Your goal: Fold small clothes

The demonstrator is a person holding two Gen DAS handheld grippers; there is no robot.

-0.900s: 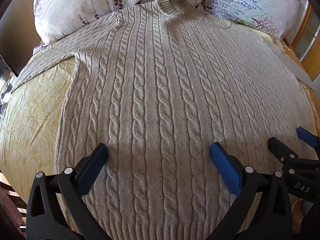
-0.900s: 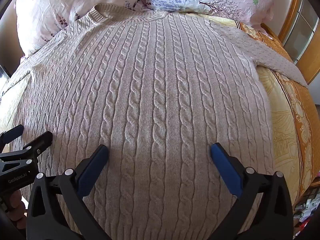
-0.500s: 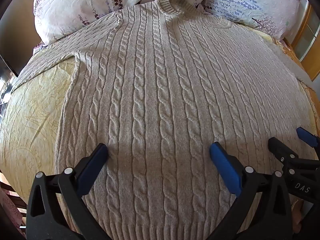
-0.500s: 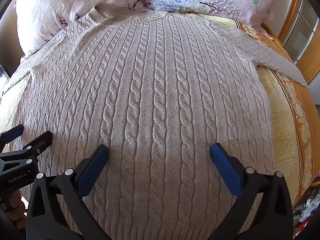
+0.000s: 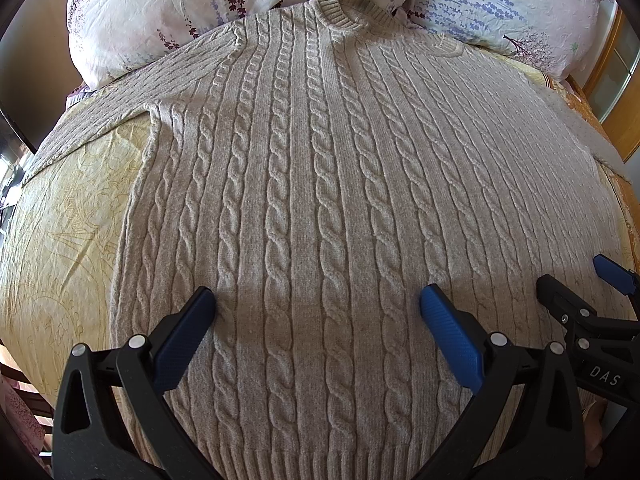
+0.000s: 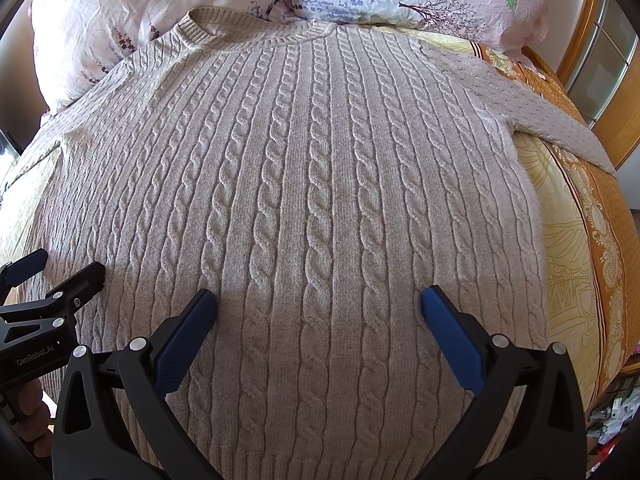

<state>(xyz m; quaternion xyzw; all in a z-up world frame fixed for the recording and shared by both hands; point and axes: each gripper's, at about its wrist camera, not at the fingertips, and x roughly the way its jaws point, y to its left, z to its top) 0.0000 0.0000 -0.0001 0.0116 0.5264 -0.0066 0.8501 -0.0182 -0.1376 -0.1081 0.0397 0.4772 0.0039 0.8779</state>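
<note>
Beige cable-knit sweater (image 5: 320, 216), spread flat and face-up on a pale yellow patterned bedspread (image 5: 68, 232). Its long axis runs away from both cameras: the ribbed hem lies nearest the grippers and the round ribbed collar (image 5: 352, 12) points toward two crumpled floral pillows (image 6: 152, 12) at the head of the bed. Both sleeves extend sideways; the one on the right side (image 6: 552, 120) crosses an orange ornamental border of the bedspread (image 6: 600, 216). A wooden frame with glass panes (image 6: 600, 60) stands beyond the bed's right edge. Left gripper (image 5: 318, 304) and right gripper (image 6: 319, 304) hover side by side over the lower body of the sweater, blue-padded jaws spread wide apart, holding nothing. Whether the pads touch the knit cannot be told.
</note>
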